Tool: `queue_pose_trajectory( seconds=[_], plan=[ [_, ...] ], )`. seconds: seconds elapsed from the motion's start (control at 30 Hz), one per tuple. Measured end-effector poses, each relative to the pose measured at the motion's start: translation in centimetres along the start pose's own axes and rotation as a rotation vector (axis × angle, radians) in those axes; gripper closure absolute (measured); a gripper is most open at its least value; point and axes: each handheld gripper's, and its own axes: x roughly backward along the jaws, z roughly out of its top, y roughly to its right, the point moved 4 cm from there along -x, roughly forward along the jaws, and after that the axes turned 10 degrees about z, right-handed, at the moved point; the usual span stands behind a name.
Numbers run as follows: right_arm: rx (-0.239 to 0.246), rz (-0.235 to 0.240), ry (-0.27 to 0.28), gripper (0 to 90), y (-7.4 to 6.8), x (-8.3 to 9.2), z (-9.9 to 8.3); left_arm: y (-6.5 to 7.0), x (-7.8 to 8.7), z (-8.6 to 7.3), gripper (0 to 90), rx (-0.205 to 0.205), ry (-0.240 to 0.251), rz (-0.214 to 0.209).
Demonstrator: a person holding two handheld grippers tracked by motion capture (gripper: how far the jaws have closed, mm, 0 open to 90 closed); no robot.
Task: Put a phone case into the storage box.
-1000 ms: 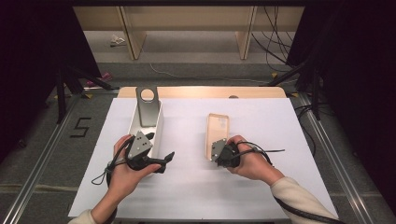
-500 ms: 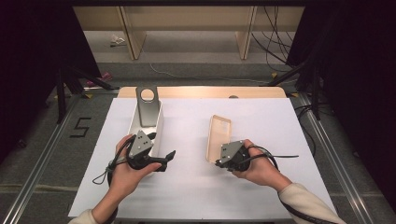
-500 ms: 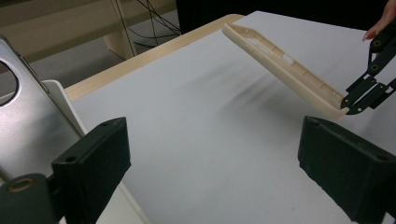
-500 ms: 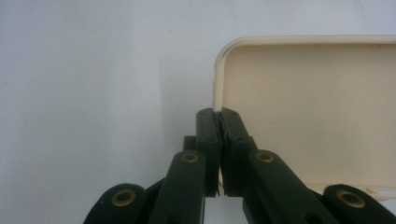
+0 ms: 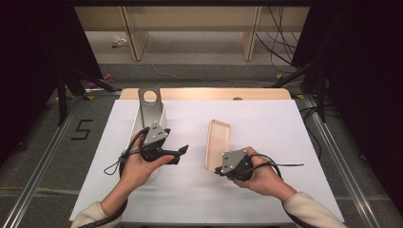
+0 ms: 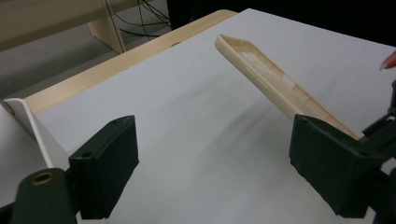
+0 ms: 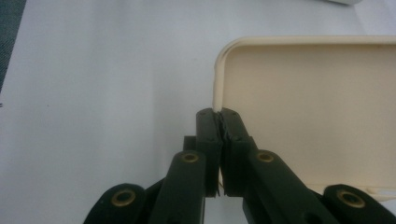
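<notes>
Lifted since before, one phone case (image 5: 218,142) sits clamped in right gripper (image 5: 219,169) jaws.

My high view sits above the near edge, facing forward and down over the whole table (image 5: 285,123), both hands entering from the bottom. My left gripper view rides low, looking across the white top between its own jaws at the case (image 6: 275,84) a little way off. My right gripper view is very close to that same case (image 7: 308,107), which all three share.
</notes>
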Motion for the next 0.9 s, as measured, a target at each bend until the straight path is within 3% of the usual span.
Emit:
queue_pose_trajectory(
  seconds=[0.33,0.53,0.9],
  plan=[
    [0.021,0.007,-0.003,88.5,-0.6,-0.2,0.5,1.1,-3.2,2.5,19.0,0.013,-0.08,-0.033],
    [0.033,0.006,-0.003,88.5,-0.8,-0.5,0.8,1.8,-5.0,3.6,23.3,0.059,-0.117,-0.048],
    [0.044,0.018,-0.013,88.5,-1.0,-0.7,1.0,1.6,-7.0,4.8,35.1,0.083,-0.188,-0.064]
  ],
)
